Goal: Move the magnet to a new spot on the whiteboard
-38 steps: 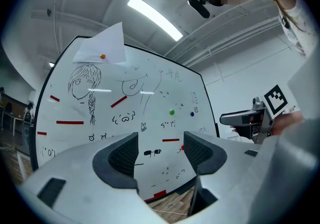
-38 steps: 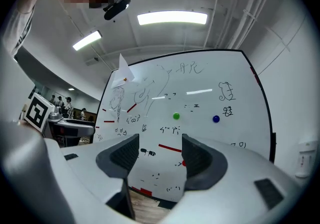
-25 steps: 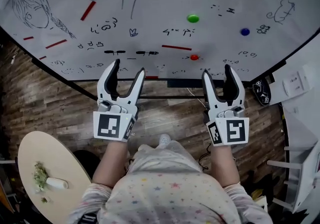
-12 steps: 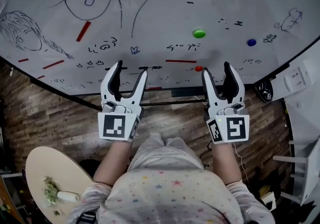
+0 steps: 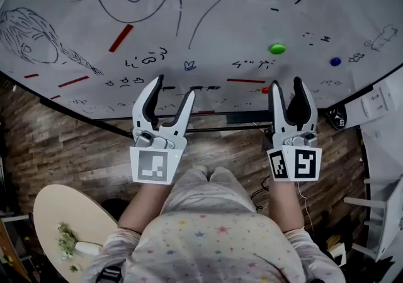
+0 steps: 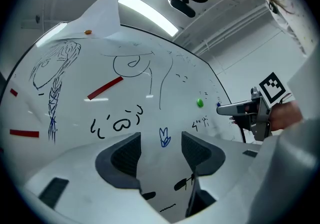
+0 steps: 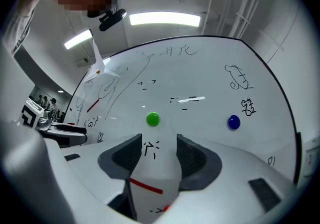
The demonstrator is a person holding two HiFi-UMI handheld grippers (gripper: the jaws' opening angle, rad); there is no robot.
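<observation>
The whiteboard [image 5: 208, 17], covered in scribbles and red strips, fills the top of the head view. Only that view shows the round desk [image 5: 56, 212] at lower left. The left gripper [image 5: 174, 86] and right gripper [image 5: 286, 83] point at the board, both with fingers apart and nothing between them. The left fingers have just been closing a little. The green magnet [image 7: 152, 118] sits on the board just above the right fingers' gap, with a blue magnet [image 7: 233, 121] beside it. The left gripper view shows the green one far off right. The head view shows the red magnet [image 5: 265, 90] just beside the right gripper.
</observation>
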